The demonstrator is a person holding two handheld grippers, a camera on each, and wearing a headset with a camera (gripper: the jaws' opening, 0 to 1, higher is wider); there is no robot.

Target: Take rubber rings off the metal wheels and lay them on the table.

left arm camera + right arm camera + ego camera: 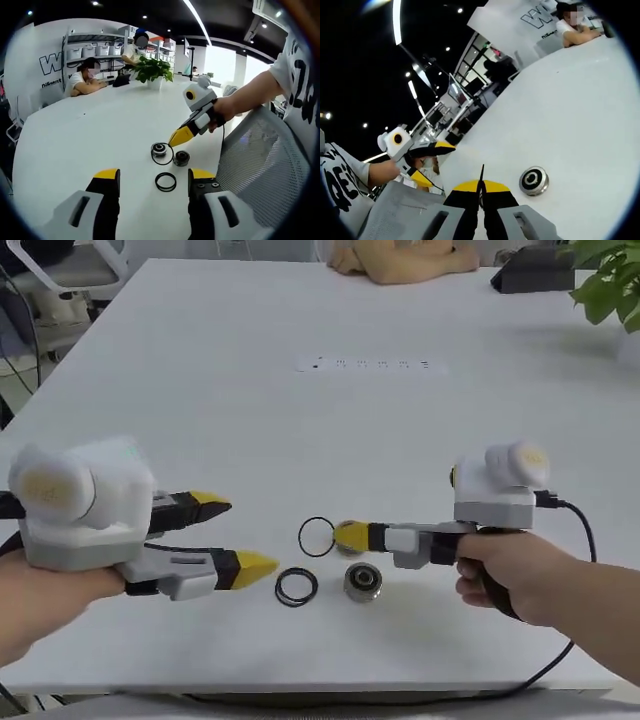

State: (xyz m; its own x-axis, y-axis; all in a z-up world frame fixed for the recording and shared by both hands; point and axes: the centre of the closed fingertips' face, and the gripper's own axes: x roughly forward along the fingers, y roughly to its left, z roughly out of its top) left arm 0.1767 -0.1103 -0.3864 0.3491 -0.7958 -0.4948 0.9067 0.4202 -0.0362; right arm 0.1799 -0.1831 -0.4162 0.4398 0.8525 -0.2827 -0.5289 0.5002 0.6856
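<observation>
Over the worktop (250, 390), the right hand-held gripper (350, 537) pinches a rubber ring (317, 537) beside a metal wheel (362, 581) (the left hand-held gripper (238, 534) gapes wide, idle). Next, probably: lay it down by the laid rings (296, 586).

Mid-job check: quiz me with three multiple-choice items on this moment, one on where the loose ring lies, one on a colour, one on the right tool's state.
1. Where is the loose ring? A on the table beside the wheel; B around the wheel; C on top of the wheel.
2. The left tool's tips are: A red; B yellow; C green.
3. The right tool is: A wide open; B shut on a thin ring; C gripping the wheel.
Answers: A, it lies flat next to the wheel; B, both tips show yellow; B, its jaws pinch the ring.
</observation>
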